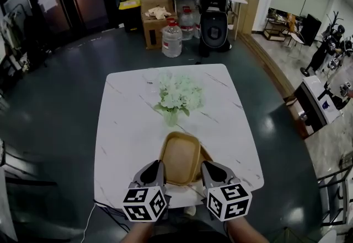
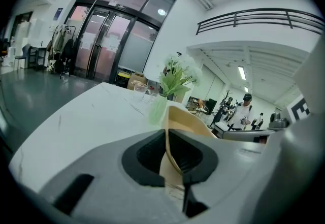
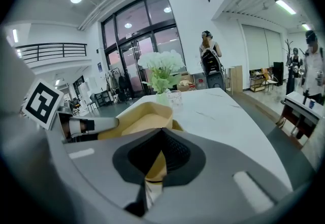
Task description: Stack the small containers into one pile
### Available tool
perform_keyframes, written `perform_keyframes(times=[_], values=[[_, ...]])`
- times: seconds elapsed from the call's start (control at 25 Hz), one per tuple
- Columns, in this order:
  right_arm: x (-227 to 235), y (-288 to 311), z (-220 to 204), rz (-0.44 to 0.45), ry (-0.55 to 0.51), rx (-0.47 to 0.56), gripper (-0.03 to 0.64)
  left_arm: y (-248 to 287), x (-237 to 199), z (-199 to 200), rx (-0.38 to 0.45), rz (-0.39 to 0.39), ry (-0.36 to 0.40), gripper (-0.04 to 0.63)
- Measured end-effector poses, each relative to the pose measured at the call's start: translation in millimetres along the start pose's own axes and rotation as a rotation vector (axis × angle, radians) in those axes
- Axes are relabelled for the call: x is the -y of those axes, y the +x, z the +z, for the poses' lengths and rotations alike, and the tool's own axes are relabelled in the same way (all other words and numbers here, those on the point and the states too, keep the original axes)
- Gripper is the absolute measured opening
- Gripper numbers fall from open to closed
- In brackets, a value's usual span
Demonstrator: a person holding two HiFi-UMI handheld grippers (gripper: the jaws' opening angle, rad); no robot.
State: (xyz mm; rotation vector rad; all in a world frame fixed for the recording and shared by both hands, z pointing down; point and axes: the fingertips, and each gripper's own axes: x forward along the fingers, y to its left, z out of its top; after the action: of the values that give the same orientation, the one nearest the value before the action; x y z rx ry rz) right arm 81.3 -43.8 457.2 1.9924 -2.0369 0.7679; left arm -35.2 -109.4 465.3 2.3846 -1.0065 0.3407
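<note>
Tan container (image 1: 182,154), its side rims clamped between the fingers of my left gripper (image 1: 160,166) and right gripper (image 1: 204,166).

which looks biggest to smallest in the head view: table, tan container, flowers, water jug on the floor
1. table
2. tan container and flowers: about alike, so not ranked
3. water jug: smallest here, though it stands farthest from the camera

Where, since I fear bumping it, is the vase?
In the head view the vase stands on the table, near its middle, just beyond the tan container.
</note>
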Motion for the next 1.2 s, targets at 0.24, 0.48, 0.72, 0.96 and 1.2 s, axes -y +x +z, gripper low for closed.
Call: perform_keyframes(times=[0.24,0.48,0.72,0.96,1.2], values=[[7,5,2,-0.018,0.015,-0.004,-0.001,3,2,-3,-0.021,-0.015,0.017,0.018],[6,9,18,-0.044,0.006,-0.01,-0.002,7,5,1,-0.052,-0.058,0.031,0.018],[12,18,27,-0.055,-0.004,0.016,0.0,12,0,1,-0.06,-0.065,0.032,0.018],[15,38,30,0.042,-0.044,-0.013,-0.001,14,-7,4,-0.031,0.025,0.002,0.018],[25,35,37,0.181,-0.104,-0.042,0.0,6,6,-1,0.031,0.173,-0.085,0.017]])
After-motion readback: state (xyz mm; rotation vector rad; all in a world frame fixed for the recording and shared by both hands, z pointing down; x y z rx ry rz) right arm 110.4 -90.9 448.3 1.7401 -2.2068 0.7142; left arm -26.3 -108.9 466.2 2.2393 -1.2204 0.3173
